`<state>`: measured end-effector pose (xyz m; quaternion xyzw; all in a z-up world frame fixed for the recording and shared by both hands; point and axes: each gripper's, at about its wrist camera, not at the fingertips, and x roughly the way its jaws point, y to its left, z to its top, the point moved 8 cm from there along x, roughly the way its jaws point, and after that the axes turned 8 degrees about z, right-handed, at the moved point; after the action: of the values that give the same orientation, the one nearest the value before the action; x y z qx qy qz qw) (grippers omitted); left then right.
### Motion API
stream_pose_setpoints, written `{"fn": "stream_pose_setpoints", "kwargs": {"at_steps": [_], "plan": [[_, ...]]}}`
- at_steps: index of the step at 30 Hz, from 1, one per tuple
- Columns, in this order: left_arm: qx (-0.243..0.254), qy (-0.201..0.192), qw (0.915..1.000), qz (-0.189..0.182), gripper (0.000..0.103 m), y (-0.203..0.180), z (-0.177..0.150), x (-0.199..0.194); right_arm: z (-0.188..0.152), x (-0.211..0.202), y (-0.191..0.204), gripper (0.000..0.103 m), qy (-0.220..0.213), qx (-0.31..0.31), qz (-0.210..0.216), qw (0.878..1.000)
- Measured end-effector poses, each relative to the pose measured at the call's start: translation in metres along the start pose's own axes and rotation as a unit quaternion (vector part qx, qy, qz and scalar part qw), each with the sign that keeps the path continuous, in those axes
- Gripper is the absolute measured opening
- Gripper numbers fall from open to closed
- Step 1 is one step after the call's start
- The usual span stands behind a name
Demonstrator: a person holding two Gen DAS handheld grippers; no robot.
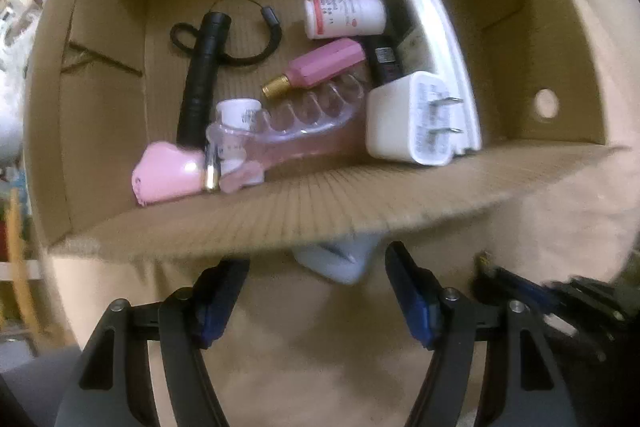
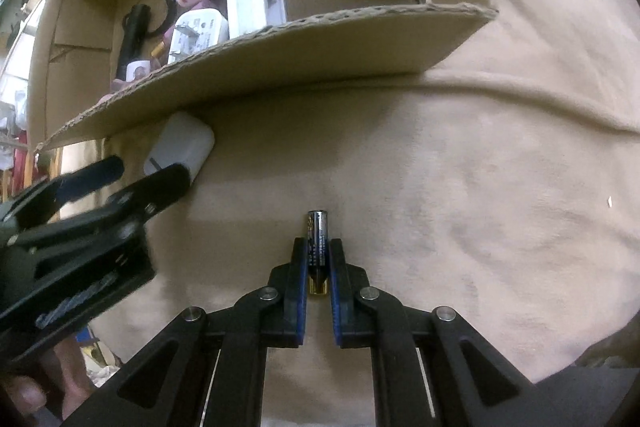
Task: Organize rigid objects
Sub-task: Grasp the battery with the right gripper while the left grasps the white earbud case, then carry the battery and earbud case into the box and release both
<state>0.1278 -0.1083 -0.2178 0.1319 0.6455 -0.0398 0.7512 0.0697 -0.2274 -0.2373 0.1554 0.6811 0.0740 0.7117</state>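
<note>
My right gripper (image 2: 318, 241) is shut on a dark battery (image 2: 318, 227) with a gold end, which lies on the tan cloth (image 2: 440, 207). To its left, a white rounded case (image 2: 180, 143) sits on the cloth, half under the near flap of the cardboard box (image 2: 320, 43). My left gripper (image 1: 316, 259) points down over that case (image 1: 336, 263), its blue pads (image 1: 412, 291) standing apart on either side without touching it. The left gripper (image 2: 154, 165) also shows from the right wrist, its fingers by the case.
The cardboard box (image 1: 280, 223) holds a black flashlight (image 1: 204, 67), a white pill bottle (image 1: 344, 17), a pink bottle (image 1: 324, 65), a clear pink bottle (image 1: 280, 135), a white charger plug (image 1: 416, 119) and a white remote (image 1: 432, 39). A hand (image 2: 28, 395) holds the left tool.
</note>
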Motion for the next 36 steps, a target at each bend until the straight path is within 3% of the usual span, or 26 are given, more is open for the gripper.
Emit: {"fn": "stream_pose_setpoints", "kwargs": {"at_steps": [9, 10, 11, 14, 25, 32, 36], "plan": [[-0.001, 0.018, 0.9997, -0.018, 0.066, -0.006, 0.006, 0.021, 0.005, -0.004, -0.002, 0.011, 0.004, -0.002, -0.002, 1.0], [0.002, 0.017, 0.9997, -0.016, 0.059, -0.006, 0.005, 0.02, 0.006, -0.003, 0.002, 0.011, 0.004, -0.002, -0.002, 1.0], [0.007, 0.015, 0.9998, -0.015, 0.044, -0.006, 0.003, 0.019, 0.007, -0.003, 0.004, 0.011, 0.004, -0.002, -0.003, 1.0], [0.02, 0.016, 0.9997, -0.005, 0.042, -0.007, -0.002, 0.016, 0.007, -0.001, 0.008, 0.011, 0.003, -0.005, -0.005, 1.0], [-0.028, 0.022, 0.9993, 0.009, 0.04, 0.025, -0.031, -0.002, 0.003, -0.009, 0.026, 0.011, -0.013, -0.025, 0.001, 1.0], [-0.052, -0.006, 0.9985, 0.012, 0.04, 0.049, -0.047, -0.037, 0.005, -0.025, 0.039, 0.011, -0.037, -0.04, 0.013, 0.998], [-0.077, -0.022, 0.9968, -0.004, 0.04, 0.059, -0.054, -0.061, 0.006, -0.039, 0.043, 0.011, -0.054, -0.041, 0.021, 0.997]]}}
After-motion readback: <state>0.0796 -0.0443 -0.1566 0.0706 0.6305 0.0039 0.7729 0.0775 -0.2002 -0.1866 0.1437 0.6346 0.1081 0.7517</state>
